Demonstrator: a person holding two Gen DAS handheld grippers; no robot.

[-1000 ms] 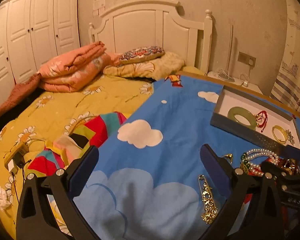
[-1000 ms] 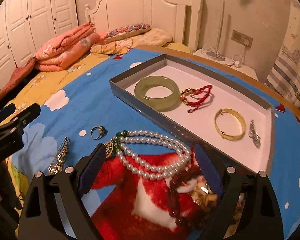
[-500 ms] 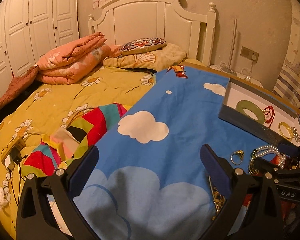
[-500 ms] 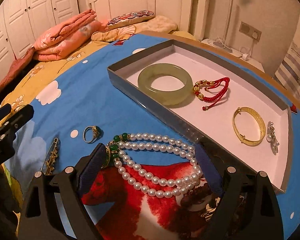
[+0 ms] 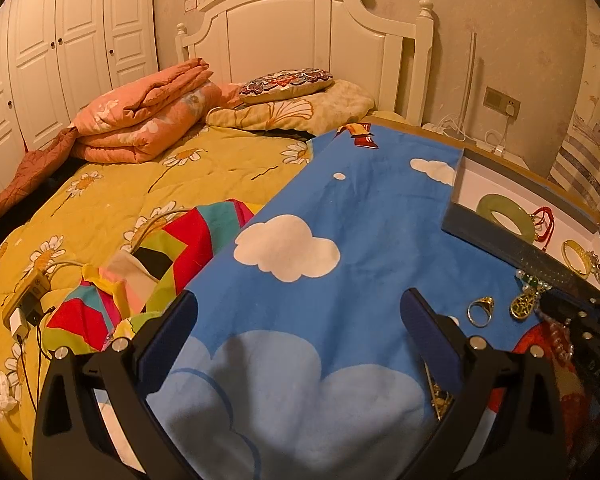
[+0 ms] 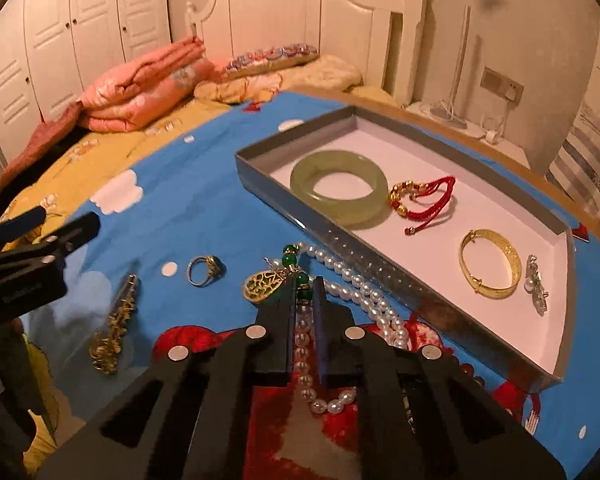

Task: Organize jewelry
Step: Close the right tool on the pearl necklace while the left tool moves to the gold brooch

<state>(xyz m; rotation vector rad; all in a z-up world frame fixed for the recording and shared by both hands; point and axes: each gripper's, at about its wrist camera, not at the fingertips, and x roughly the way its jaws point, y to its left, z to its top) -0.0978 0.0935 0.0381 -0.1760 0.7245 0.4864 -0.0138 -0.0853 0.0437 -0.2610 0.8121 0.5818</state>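
**A:** Four pieces already lie in the tray (image 6: 556, 276): the jade bangle (image 6: 339, 188), the red cord bracelet (image 6: 424, 200), the gold bangle (image 6: 488, 264) and a small brooch (image 6: 537, 282). What changed on your side?

**B:** My right gripper (image 6: 303, 286) stood wide a second ago, straddling the pearl necklace (image 6: 356, 280). Now its fingers have snapped closed on the strand, just below the green beads, with pearls running up between them.

**A:** And the left?

**B:** My left gripper (image 5: 298, 314) hangs open over bare blue cloth, holding nothing.

**A:** So the necklace goes next?

**B:** I judge so. It lies on the cloth, partly against the tray's near wall. The strand is long and loose, so I expect it to trail and perhaps snag the pendant (image 6: 262, 284). The ring (image 6: 205, 271) and gold pin (image 6: 114, 326) wait beside it.
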